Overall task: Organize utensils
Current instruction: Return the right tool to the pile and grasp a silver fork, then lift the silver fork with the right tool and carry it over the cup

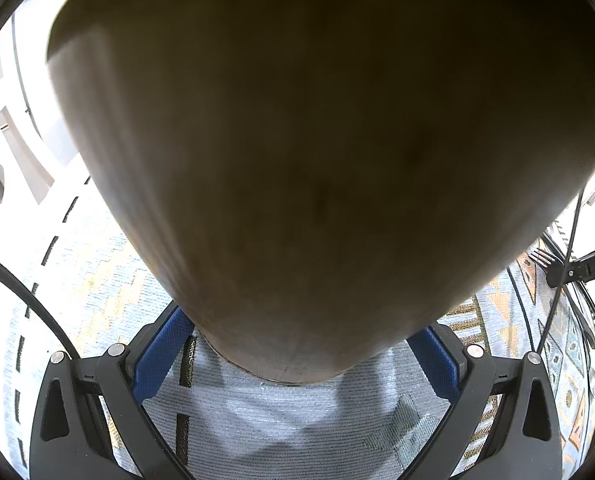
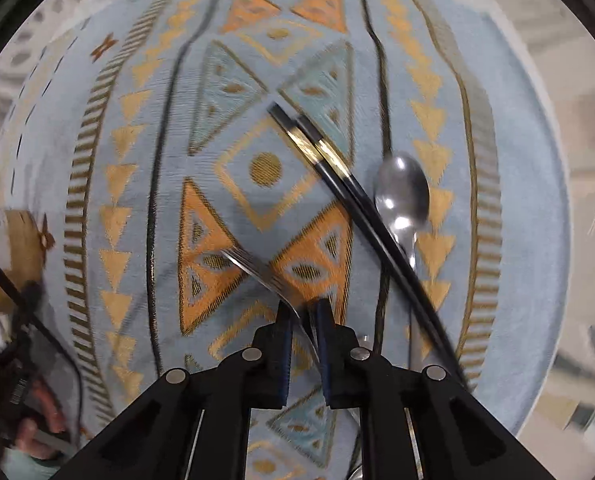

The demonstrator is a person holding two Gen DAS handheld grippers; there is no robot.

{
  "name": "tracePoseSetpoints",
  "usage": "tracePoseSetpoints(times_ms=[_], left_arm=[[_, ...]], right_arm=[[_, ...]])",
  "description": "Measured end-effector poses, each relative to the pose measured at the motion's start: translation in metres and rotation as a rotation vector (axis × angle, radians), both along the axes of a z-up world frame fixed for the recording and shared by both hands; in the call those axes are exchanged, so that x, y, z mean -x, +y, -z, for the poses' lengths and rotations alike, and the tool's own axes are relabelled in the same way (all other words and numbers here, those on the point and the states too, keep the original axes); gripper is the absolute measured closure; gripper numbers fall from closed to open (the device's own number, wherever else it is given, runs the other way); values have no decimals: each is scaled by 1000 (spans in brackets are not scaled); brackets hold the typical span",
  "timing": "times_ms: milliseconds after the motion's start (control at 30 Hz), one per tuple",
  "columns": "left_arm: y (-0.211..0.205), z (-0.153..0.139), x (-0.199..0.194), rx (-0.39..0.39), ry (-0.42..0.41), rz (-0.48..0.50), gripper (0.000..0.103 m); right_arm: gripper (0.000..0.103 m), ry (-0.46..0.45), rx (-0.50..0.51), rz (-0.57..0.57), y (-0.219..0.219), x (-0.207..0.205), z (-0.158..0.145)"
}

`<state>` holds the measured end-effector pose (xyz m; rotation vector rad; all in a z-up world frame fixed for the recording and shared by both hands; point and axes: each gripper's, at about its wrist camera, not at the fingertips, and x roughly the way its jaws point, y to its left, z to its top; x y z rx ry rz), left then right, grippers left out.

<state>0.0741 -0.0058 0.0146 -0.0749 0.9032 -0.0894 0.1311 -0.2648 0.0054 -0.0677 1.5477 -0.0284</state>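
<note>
Fork (image 2: 257,270) sits clamped in right gripper (image 2: 303,312) (tines forward), chopsticks (image 2: 337,176) just beside.

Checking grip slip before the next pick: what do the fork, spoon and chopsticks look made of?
Fork, in the right gripper: polished metal, probably steel, judging by bright streaks along its tines.
Spoon: same mirror-like metal, with sharp highlights in the bowl.
Chopsticks: glossy black with gold bands; lacquered wood or plastic, cannot tell which.

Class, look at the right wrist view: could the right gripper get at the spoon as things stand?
Probably not yet: the right gripper has its jaws shut on a fork. The spoon lies close by, partly under the chopsticks.
</note>
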Motion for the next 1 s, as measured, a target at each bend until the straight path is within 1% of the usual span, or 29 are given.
tracePoseSetpoints(times_ms=[67, 167, 267, 367, 433, 467, 500, 567, 700, 767, 933, 1000], left_arm=[[0, 0, 0, 0, 0, 0, 1], [0, 0, 0, 0, 0, 0, 1], [0, 0, 0, 0, 0, 0, 1], [0, 0, 0, -1, 0, -1, 1], [0, 0, 0, 0, 0, 0, 1], [0, 0, 0, 0, 0, 0, 1], [0, 0, 0, 0, 0, 1, 1], [0, 0, 0, 1, 0, 1, 1], [2, 2, 0, 7, -1, 1, 1], [3, 2, 0, 13, -5, 1, 1], [7, 1, 1, 23, -10, -2, 1], [6, 1, 3, 22, -11, 0, 2]], right_arm=[[98, -7, -8, -17, 5, 8, -3], [100, -11, -107, 18, -4, 19, -16], [100, -70, -130, 33, -19, 30, -42], [100, -149, -220, 65, -31, 47, -75], [100, -195, -278, 101, -43, 54, -91], [100, -211, -305, 117, -45, 58, -97], [100, -227, -337, 136, -53, 60, -95], [100, -247, -387, 173, -55, 62, -97], [100, -277, -421, 190, -47, 61, -99], [100, -298, -440, 182, -29, 58, -97], [100, -343, -466, 137, -13, 49, -122], [100, -386, -497, 116, -3, 46, -140]])
